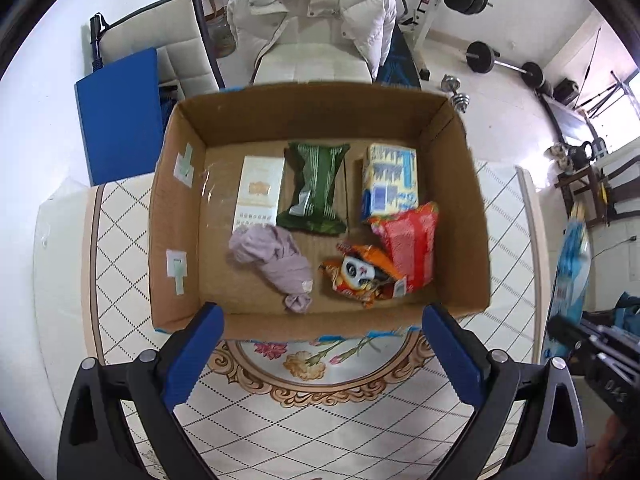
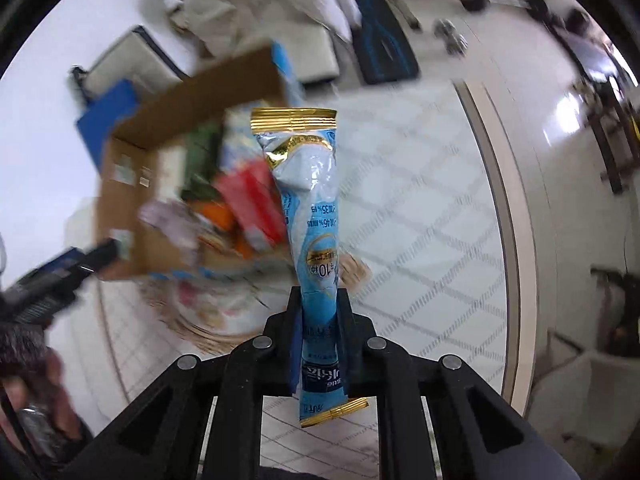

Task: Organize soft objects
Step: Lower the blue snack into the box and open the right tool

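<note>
Left tongs [image 1: 322, 344] spread wide and gripping nothing, poised above near rim of cardboard box [image 1: 460, 216] on patterned counter [image 1: 320, 420]. Inside box: white carton [image 1: 258, 196], lilac cloth bundle [image 1: 276, 260], green packet [image 1: 314, 188], panda snack bag [image 1: 360, 276], red pouch [image 1: 408, 240]. Right tongs [image 2: 320, 300] clenched on blue-and-gold sachet [image 2: 310, 184], held upright right of box.

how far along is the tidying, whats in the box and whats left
Done: the cardboard box already holds six items, among them a green packet, a lilac cloth bundle and a red packet. In hand: the right gripper is shut on a blue sachet. Left: dropping it in; the left gripper is open and holds nothing.
</note>
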The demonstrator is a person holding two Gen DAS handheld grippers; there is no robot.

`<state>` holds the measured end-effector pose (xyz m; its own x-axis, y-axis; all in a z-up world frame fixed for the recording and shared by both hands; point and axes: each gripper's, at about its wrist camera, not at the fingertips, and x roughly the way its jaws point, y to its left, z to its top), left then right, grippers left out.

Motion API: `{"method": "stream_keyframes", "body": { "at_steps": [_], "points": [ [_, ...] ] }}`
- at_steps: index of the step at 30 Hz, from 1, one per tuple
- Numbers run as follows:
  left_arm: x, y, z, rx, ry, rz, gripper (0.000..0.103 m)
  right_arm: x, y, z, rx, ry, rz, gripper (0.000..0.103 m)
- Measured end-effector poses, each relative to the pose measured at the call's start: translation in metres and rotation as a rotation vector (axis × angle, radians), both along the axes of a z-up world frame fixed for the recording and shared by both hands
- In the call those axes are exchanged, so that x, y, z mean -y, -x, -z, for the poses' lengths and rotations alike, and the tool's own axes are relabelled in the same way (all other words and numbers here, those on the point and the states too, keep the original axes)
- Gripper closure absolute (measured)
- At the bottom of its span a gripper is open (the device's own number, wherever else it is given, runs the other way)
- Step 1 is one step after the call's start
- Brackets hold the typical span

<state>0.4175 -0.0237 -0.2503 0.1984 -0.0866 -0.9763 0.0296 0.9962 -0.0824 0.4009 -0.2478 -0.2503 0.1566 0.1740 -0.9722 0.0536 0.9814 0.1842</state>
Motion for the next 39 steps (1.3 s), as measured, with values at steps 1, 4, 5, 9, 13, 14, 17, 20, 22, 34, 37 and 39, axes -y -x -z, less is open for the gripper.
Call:
{"method": "stream_keyframes", "body": {
  "at_steps": [1, 4, 5, 9, 13, 14, 17, 20, 22, 34, 37, 39],
  "points": [
    [0.001, -0.004, -0.002, 0.001, 0.005, -0.002, 0.001, -0.008, -0.007, 0.000, 0.012, 0.008, -0.014, 0.088],
    [0.001, -0.020, -0.001, -0.005, 0.007, -0.011, 0.001, -0.024, -0.039, -0.008, 0.024, 0.037, -0.048, 0.088],
    [0.001, -0.026, 0.001, -0.007, 0.006, -0.018, 0.001, -0.030, -0.050, -0.006, 0.022, 0.053, -0.058, 0.088],
    [0.000, -0.046, 0.018, -0.040, -0.012, -0.027, 0.001, -0.041, -0.088, 0.016, -0.019, 0.086, -0.074, 0.088],
    [-0.002, -0.064, 0.037, -0.078, -0.028, -0.040, 0.001, -0.046, -0.112, 0.047, -0.079, 0.096, -0.065, 0.088],
    [-0.003, -0.067, 0.042, -0.086, -0.031, -0.040, 0.001, -0.047, -0.117, 0.056, -0.098, 0.093, -0.058, 0.088],
    [-0.003, -0.074, 0.051, -0.099, -0.043, -0.041, 0.001, -0.049, -0.125, 0.076, -0.123, 0.106, -0.050, 0.088],
    [-0.002, -0.078, 0.057, -0.110, -0.056, -0.028, 0.001, -0.051, -0.130, 0.089, -0.141, 0.125, -0.049, 0.088],
    [-0.001, -0.080, 0.059, -0.114, -0.057, -0.024, 0.001, -0.053, -0.132, 0.095, -0.150, 0.134, -0.053, 0.087],
    [-0.004, -0.083, 0.052, -0.099, -0.059, -0.026, 0.002, -0.051, -0.128, 0.089, -0.126, 0.154, -0.022, 0.045],
    [-0.007, -0.079, 0.046, -0.084, -0.070, -0.025, 0.002, -0.054, -0.121, 0.081, -0.107, 0.151, -0.032, 0.032],
    [-0.011, -0.076, 0.042, -0.078, -0.075, -0.027, 0.002, -0.057, -0.115, 0.077, -0.107, 0.148, -0.044, 0.031]
  ]
}}
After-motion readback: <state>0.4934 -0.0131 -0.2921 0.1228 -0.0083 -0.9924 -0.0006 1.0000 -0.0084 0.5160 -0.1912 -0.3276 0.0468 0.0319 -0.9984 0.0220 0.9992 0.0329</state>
